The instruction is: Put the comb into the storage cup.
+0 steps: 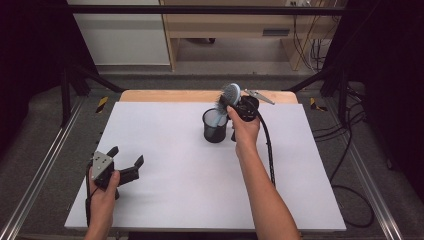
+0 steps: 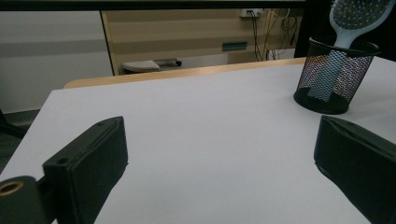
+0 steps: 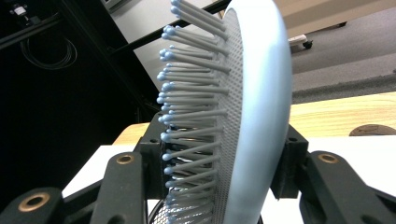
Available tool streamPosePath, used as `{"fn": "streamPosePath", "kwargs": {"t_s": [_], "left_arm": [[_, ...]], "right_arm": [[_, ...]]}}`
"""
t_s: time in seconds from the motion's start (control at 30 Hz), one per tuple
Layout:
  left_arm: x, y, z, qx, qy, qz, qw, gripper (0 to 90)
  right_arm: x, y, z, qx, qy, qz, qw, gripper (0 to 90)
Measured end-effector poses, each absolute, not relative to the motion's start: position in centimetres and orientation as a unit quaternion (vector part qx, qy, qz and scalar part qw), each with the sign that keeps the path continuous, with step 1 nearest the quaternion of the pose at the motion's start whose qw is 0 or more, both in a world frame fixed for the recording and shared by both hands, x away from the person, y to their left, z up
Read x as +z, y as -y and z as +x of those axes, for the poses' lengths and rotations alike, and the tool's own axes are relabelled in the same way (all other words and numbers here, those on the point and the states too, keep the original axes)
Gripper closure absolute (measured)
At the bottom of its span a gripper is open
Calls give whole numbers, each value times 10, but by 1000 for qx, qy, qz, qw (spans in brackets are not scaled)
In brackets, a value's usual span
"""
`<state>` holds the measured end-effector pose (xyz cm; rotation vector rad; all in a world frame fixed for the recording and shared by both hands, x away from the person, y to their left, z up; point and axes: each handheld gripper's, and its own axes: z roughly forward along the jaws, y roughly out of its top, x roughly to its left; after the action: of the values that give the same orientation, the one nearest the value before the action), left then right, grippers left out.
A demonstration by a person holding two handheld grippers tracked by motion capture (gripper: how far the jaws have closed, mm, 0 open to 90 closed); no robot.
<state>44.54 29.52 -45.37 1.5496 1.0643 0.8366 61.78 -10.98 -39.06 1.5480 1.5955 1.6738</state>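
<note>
The right gripper (image 1: 235,106) pinches the head of the pale blue hairbrush (image 3: 243,107), whose handle already stands inside the black mesh cup (image 1: 214,126) near the table's (image 1: 175,165) far edge. To finish well, I would lower it straight, let the handle reach bottom, then release gently. The left gripper (image 1: 125,161) rests spread, empty. Count: one hairbrush, one cup, two grippers.

A light blue hairbrush (image 1: 226,102) stands in a black mesh cup (image 1: 214,128) on the white tabletop (image 1: 190,175). The right hand-held gripper (image 1: 235,102) squeezes the brush's head from the side. The left hand-held gripper (image 1: 126,160) rests far away, near the tabletop's left edge, with its jaws wide apart.
</note>
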Motion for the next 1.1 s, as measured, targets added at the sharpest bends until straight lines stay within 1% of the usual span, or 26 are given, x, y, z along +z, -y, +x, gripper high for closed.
{"fn": "streamPosePath", "kwargs": {"t_s": [1.1], "left_arm": [[-454,-296,445,347,-443,645,517,29]], "right_arm": [[-396,123,621,590,-555,564,161,481]]}}
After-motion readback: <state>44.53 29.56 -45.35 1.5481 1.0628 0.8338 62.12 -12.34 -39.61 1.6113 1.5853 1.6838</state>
